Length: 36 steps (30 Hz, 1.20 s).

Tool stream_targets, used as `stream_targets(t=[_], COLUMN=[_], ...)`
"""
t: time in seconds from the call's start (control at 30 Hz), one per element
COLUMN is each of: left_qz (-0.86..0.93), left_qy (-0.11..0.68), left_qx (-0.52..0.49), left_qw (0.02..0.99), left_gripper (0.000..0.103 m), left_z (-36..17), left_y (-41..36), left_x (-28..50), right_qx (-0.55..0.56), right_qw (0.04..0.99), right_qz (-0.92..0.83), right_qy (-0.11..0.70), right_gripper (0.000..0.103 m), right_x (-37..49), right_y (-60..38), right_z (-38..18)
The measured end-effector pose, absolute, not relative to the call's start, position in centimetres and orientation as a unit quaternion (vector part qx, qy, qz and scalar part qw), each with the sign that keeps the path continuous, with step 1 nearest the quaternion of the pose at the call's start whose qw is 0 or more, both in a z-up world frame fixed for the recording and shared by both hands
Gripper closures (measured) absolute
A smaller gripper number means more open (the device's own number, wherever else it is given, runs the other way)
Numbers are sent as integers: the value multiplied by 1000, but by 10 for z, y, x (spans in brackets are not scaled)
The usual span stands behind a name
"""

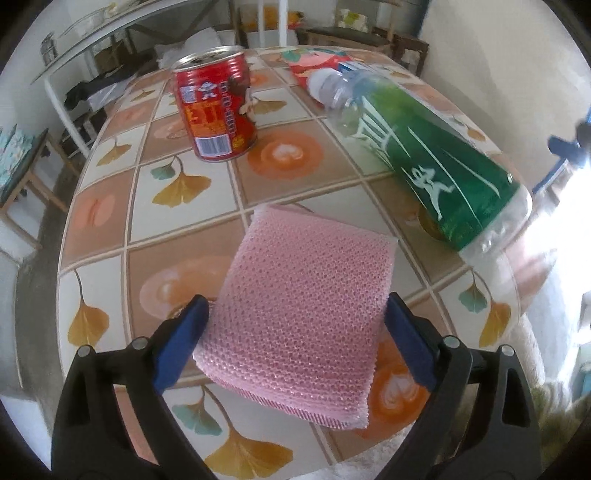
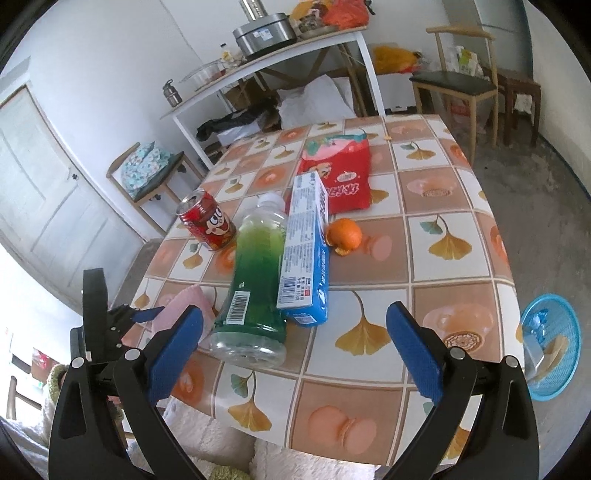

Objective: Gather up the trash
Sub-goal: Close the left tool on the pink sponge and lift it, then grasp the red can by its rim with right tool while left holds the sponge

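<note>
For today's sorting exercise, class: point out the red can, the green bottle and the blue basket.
red can (image 1: 218,110), left wrist view, on the printed side wall.
green bottle (image 2: 255,266), right wrist view, on the green label.
blue basket (image 2: 554,325), right wrist view, on the mesh wall.

A wooden chair (image 2: 456,83) is seen beyond the tiled-pattern table (image 2: 454,206); a steel pot (image 2: 264,31) is set on a white side table (image 2: 258,62) (against the wall).
</note>
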<state>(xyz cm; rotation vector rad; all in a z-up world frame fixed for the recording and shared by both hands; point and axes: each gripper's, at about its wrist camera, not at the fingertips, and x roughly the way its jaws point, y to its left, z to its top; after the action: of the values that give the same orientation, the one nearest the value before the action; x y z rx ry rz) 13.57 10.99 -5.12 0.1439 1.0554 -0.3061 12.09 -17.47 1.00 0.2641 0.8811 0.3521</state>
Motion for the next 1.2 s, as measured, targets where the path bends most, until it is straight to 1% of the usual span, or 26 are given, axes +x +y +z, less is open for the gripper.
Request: stream_targets(t=[0.17,0.23,0.33,0.57,0.9,1.2], left_qz=[-130,-127,-121,-123,-114,-104], left_qy=[483,473,470,458,444,440], left_qx=[25,31,38,20,9,2], left_qw=[865,871,873,880,889,892], left_gripper=[12,12,19,21,23,23], left_z=[-45,-44,-46,-47,-49,-50], left_y=[112,108,105,111,116,121], left_x=[135,133,131,131,134,136], right_qx=[91,89,84,72,67,72], right_qw=[871,869,871,870,862,858], right_qz=[171,177,186,214,237,240], right_qy=[451,453,447,439,443,448], right_gripper=[7,7,7,7,7,7], right_x=[127,129,131,138,168,187], right_y=[-163,-158,-144,-104,-70,-60], right_z=[14,20,30,48,63,62])
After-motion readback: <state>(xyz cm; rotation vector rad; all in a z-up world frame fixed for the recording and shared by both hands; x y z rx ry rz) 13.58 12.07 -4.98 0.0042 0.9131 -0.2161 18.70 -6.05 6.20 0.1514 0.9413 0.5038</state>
